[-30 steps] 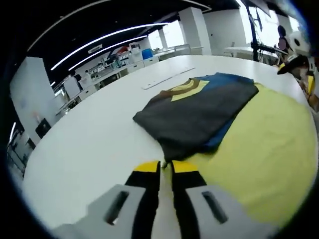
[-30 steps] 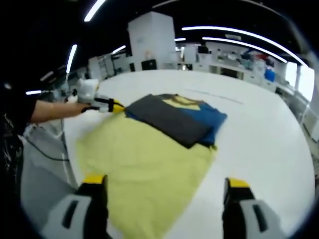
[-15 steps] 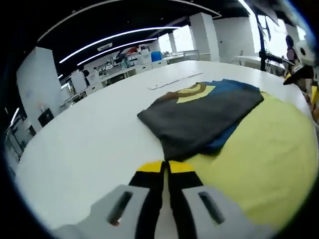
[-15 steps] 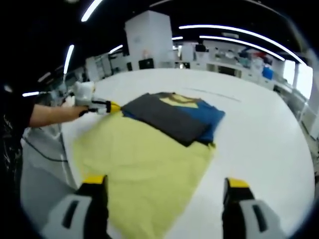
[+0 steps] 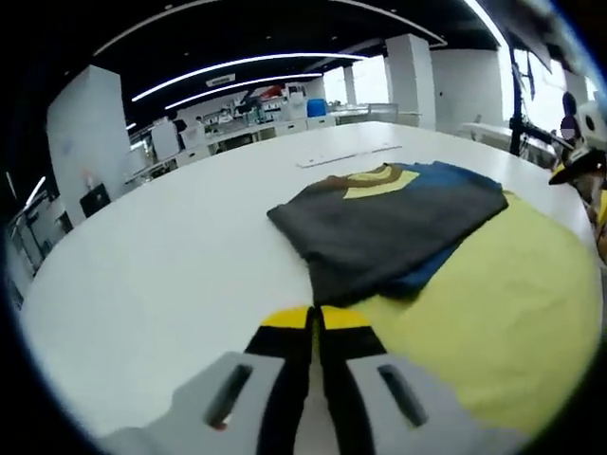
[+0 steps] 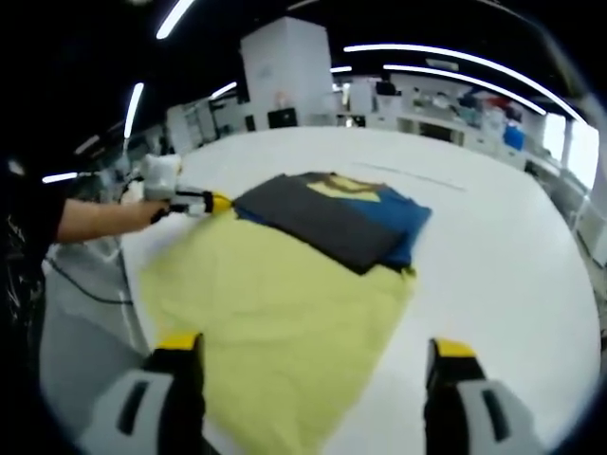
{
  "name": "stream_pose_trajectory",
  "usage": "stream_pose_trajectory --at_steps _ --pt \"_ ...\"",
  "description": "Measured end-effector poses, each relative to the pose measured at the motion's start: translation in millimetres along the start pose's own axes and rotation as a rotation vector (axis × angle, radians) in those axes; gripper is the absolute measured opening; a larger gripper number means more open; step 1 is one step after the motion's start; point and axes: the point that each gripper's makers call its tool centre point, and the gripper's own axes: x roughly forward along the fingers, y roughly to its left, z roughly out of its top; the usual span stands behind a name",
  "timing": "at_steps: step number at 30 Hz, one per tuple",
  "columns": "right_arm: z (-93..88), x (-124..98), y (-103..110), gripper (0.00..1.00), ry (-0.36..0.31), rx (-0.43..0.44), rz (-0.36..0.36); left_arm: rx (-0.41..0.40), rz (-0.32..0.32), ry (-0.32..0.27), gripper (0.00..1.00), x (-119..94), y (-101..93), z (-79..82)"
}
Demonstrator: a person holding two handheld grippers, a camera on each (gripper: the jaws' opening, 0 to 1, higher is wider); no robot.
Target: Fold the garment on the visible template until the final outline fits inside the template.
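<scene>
Left gripper (image 5: 315, 318), jaws pressed together, stays at the folded garment's (image 5: 384, 223) near corner; whether it pinches cloth is unclear. Right gripper (image 6: 318, 355) hangs wide open and empty. Nothing has shifted lately: the garment lies on the yellow template (image 6: 275, 313) at the table (image 5: 161, 256) edge, overhanging its far side, so folding seems unfinished.

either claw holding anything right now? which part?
Left claw is shut at the garment's near corner, but whether cloth is pinched cannot be told. Right claw is open, holding nothing.

Bright, even light from ceiling strips (image 5: 237, 68) and glaring windows (image 5: 370, 78) leaves soft shadows, while fisheye bending and blur grow toward both views' edges.
</scene>
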Motion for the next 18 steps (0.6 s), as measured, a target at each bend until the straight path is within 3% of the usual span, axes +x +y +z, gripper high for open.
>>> stream_pose_trajectory --at_steps 3,12,18 --pt "1.6 0 2 0.99 -0.004 -0.006 0.015 -0.002 -0.008 -0.006 0.02 -4 -0.2 2.4" --pt "3.4 0 14 0.99 0.000 -0.038 0.085 0.019 -0.095 -0.046 0.31 -29 -20.1 10.9" --pt "2.1 -3 22 0.99 0.013 -0.066 0.135 0.011 -0.133 -0.050 0.44 -47 -29.2 12.7"
